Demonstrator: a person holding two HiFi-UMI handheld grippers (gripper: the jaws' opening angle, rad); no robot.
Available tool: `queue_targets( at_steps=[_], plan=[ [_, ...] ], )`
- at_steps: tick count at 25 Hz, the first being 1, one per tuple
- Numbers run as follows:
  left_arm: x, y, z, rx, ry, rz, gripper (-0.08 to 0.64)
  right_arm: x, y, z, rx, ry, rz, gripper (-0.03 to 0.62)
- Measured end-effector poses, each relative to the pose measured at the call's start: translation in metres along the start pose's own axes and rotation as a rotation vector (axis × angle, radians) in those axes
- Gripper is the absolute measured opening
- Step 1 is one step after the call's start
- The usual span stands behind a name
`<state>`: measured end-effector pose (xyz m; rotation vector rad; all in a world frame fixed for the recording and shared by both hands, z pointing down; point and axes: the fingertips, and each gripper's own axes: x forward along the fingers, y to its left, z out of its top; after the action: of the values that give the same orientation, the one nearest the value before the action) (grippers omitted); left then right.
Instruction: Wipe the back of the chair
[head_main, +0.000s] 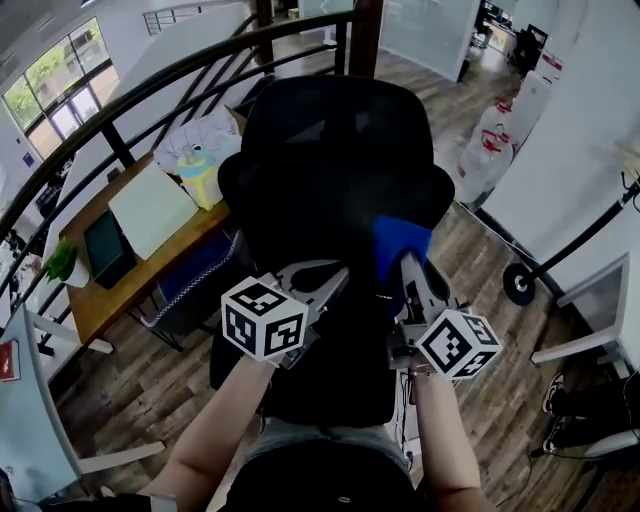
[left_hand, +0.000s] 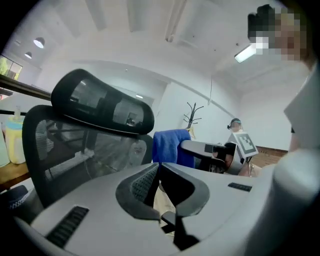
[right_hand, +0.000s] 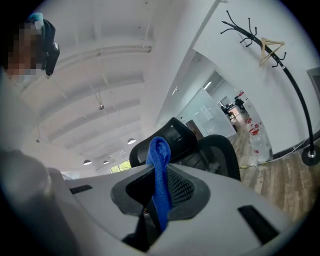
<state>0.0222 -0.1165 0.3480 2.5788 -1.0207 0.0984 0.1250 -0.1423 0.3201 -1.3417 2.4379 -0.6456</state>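
Note:
The black office chair (head_main: 335, 150) stands just ahead of me, its headrest and mesh back seen from above. My right gripper (head_main: 408, 262) is shut on a folded blue cloth (head_main: 401, 243), which lies against the right side of the chair back. In the right gripper view the blue cloth (right_hand: 160, 180) stands up between the jaws, with the chair (right_hand: 200, 145) beyond it. My left gripper (head_main: 335, 274) is at the middle of the chair back, its jaws together on nothing. The left gripper view shows the chair's headrest (left_hand: 102, 102), mesh back (left_hand: 75, 155) and the cloth (left_hand: 172, 145).
A wooden desk (head_main: 110, 295) with a green board, a dark notebook and a bottle lies at the left, beyond a black railing (head_main: 150, 88). Large water bottles (head_main: 490, 140) stand at the back right. A coat rack's base (head_main: 520, 285) sits on the wood floor at the right.

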Motion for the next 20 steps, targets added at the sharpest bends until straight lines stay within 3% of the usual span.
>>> queue_targets(
  at_steps=[10, 16, 20],
  plan=[
    [-0.050, -0.021, 0.043, 0.022, -0.127, 0.003, 0.024, -0.015, 0.074, 0.020, -0.011, -0.023, 0.157, 0.067],
    [-0.073, -0.012, 0.041, 0.020, -0.171, 0.094, 0.025, -0.019, 0.099, -0.001, 0.000, 0.024, 0.259, 0.067],
    [-0.082, -0.012, 0.035, 0.014, -0.177, 0.104, 0.023, -0.024, 0.105, -0.013, 0.005, 0.046, 0.290, 0.067]
  ],
)
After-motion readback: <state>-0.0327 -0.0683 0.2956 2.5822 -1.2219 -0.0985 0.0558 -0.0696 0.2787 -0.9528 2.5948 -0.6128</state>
